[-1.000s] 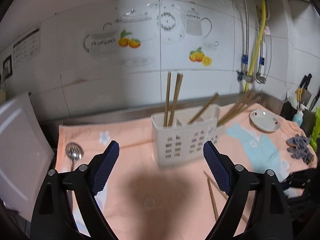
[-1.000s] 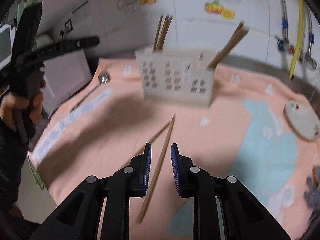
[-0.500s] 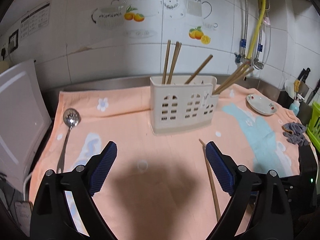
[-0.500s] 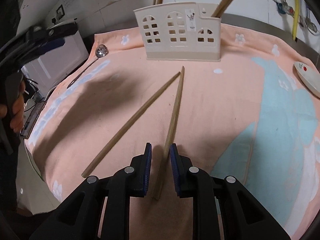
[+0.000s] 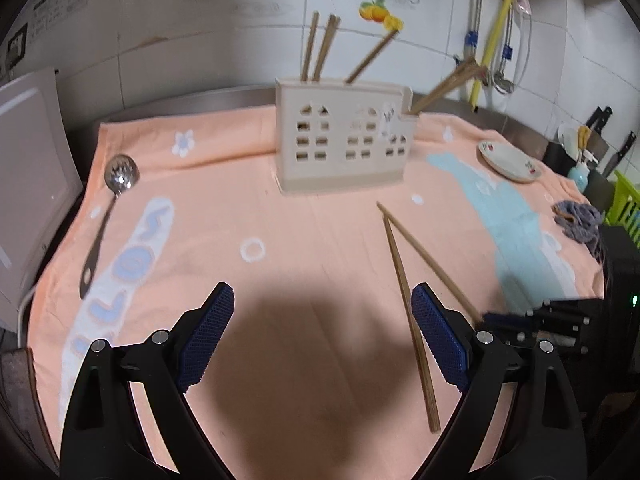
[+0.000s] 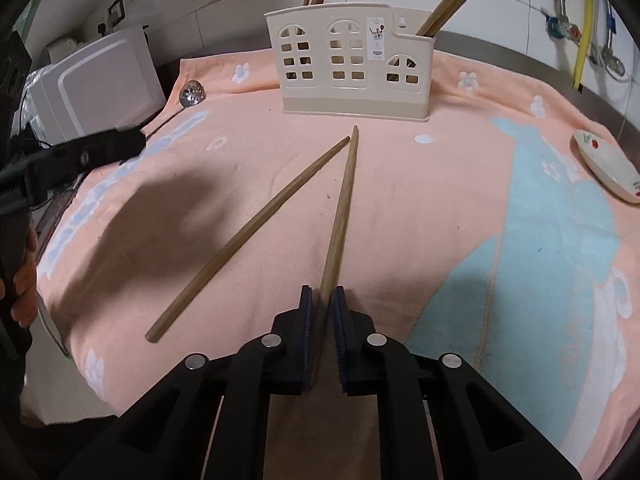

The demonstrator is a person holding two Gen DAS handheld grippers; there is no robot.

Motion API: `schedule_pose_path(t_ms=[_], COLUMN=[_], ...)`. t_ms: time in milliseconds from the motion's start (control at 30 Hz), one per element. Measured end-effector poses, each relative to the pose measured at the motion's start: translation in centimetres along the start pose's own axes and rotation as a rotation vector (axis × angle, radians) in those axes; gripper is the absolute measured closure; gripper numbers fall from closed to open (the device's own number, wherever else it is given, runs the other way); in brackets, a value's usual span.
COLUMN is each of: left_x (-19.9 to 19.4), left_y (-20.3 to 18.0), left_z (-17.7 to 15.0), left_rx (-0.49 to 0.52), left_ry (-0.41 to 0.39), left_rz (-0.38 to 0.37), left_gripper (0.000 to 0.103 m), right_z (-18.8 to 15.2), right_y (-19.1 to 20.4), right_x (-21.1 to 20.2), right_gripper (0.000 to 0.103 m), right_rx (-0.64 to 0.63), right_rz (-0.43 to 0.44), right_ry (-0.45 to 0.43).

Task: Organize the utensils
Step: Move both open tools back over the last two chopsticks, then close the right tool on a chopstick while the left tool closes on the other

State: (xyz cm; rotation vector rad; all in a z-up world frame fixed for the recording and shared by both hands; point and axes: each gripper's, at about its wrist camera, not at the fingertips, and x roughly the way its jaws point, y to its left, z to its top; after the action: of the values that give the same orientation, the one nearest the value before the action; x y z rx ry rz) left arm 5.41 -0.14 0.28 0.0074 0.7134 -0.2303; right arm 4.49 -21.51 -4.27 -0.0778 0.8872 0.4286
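Observation:
A cream plastic utensil holder point(image 6: 348, 64) stands at the back of the peach towel, with several wooden chopsticks upright in it; it also shows in the left wrist view point(image 5: 344, 140). Two loose chopsticks lie on the towel in a V. My right gripper point(image 6: 322, 320) is shut on the near end of one chopstick point(image 6: 340, 216). The other chopstick point(image 6: 248, 236) lies free to its left. In the left wrist view the pair point(image 5: 408, 280) lies by the right finger. My left gripper point(image 5: 320, 344) is open and empty above the towel. A slotted metal spoon point(image 5: 106, 212) lies at the left.
A small white plate point(image 5: 508, 160) sits at the right, with a grey cloth point(image 5: 580, 220) near it. A white appliance point(image 6: 96, 84) stands left of the towel. Tiled wall and pipes point(image 5: 492, 32) run behind. A green basket point(image 5: 628, 204) sits at far right.
My right gripper has come down and closed on the near end of the right chopstick. My left gripper has tilted down toward the towel and stays open.

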Motion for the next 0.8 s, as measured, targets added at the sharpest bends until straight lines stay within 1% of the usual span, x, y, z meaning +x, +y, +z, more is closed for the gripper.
schedule_pose_path(t_ms=[167, 300, 333, 367, 567, 600, 667, 733, 800], left_x=[0.4, 0.8, 0.9, 1.0, 1.9, 2.0, 2.4, 2.7, 3.1], left_y=[-0.9, -2.1, -2.4, -2.7, -4.3, -4.5, -4.8, -4.9, -5.0], left_z=[-1.8, -2.9, -3.1, -3.2, -3.8, -3.9, -4.0, -4.1, -4.1], left_rx=[0.007, 0.025, 0.031, 0.036, 0.045, 0.044, 0.043, 0.04, 0.03], left_ry=[0.045, 0.07, 0.075, 0.081, 0.115, 0.123, 0.133, 0.144, 0.156], left_rz=[-0.031, -0.073, -0.088, -0.1, -0.158, -0.168, -0.177, -0.185, -0.194], left_gripper=[0.015, 0.016, 0.02, 0.022, 0.039, 0.044, 0.048, 0.058, 0.063], right_z=[-0.2, -0.1, 0.0, 0.1, 0.9, 1.1, 1.4, 1.8, 2.1], right_y=[-0.3, -0.7, -0.8, -0.9, -1.4, -1.5, -1.6, -1.7, -1.8], right_x=[-0.4, -1.4, -1.8, -2.2, -4.3, -4.6, -5.2, -5.8, -6.4], right_gripper=[0.095, 0.096, 0.096, 0.096, 0.096, 0.096, 0.096, 0.096, 0.097], right_rx=[0.012, 0.016, 0.017, 0.016, 0.014, 0.012, 0.011, 0.008, 0.01], right_rz=[0.005, -0.001, -0.003, -0.006, -0.016, -0.019, -0.021, -0.021, -0.02], right_ry=[-0.013, -0.041, -0.051, -0.062, -0.124, -0.134, -0.152, -0.17, -0.186])
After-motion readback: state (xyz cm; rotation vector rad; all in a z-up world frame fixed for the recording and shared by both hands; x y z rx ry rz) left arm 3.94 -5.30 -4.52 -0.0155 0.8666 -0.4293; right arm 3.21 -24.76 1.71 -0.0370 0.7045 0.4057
